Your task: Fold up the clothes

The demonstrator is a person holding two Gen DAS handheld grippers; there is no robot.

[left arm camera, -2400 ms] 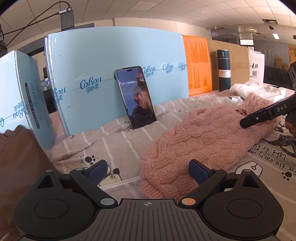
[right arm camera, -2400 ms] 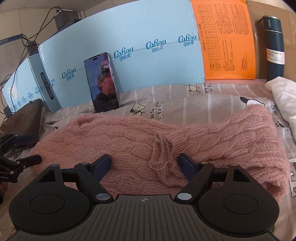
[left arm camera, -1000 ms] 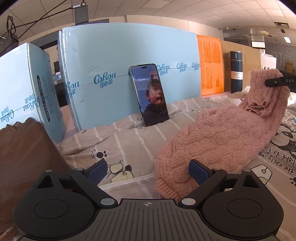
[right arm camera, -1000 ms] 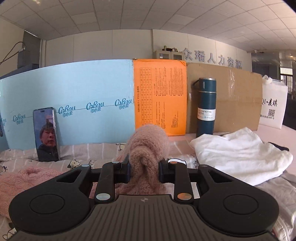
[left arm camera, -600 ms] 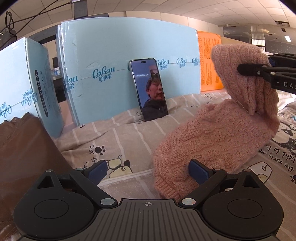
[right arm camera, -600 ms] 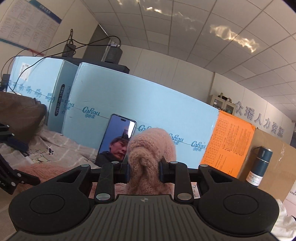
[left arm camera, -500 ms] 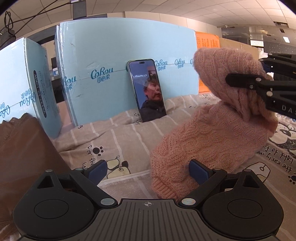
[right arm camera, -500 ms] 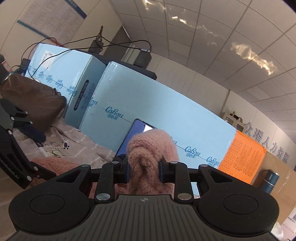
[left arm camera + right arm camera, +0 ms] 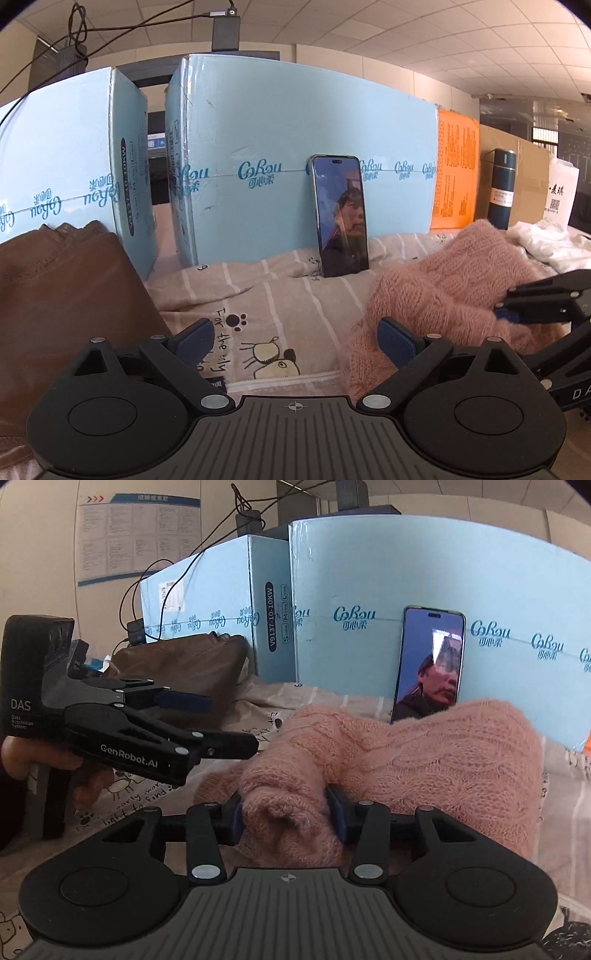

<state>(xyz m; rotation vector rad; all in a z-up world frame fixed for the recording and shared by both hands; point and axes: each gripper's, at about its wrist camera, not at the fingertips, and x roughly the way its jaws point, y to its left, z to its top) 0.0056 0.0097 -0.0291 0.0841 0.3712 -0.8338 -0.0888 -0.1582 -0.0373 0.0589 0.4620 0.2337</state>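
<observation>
A pink cable-knit sweater (image 9: 443, 291) lies bunched on the striped cartoon-print bedsheet (image 9: 280, 306). My right gripper (image 9: 286, 821) is shut on a fold of the pink sweater (image 9: 424, 760) and holds it low over the rest of the garment. My left gripper (image 9: 295, 341) is open and empty, its right finger beside the sweater's hem. The left gripper also shows in the right wrist view (image 9: 218, 723), hovering open just left of the sweater. The right gripper shows at the right edge of the left wrist view (image 9: 509, 314).
Light-blue cartons (image 9: 295, 158) stand behind the bed with a phone (image 9: 340, 216) leaning on them. A brown bag (image 9: 62, 306) sits at left. An orange board (image 9: 454, 173), a dark flask (image 9: 500, 188) and white clothing (image 9: 550, 243) lie at right.
My right gripper has swung the held sweater fold from high on the right over to the left and down onto the sweater body. The left gripper stayed open in place.
</observation>
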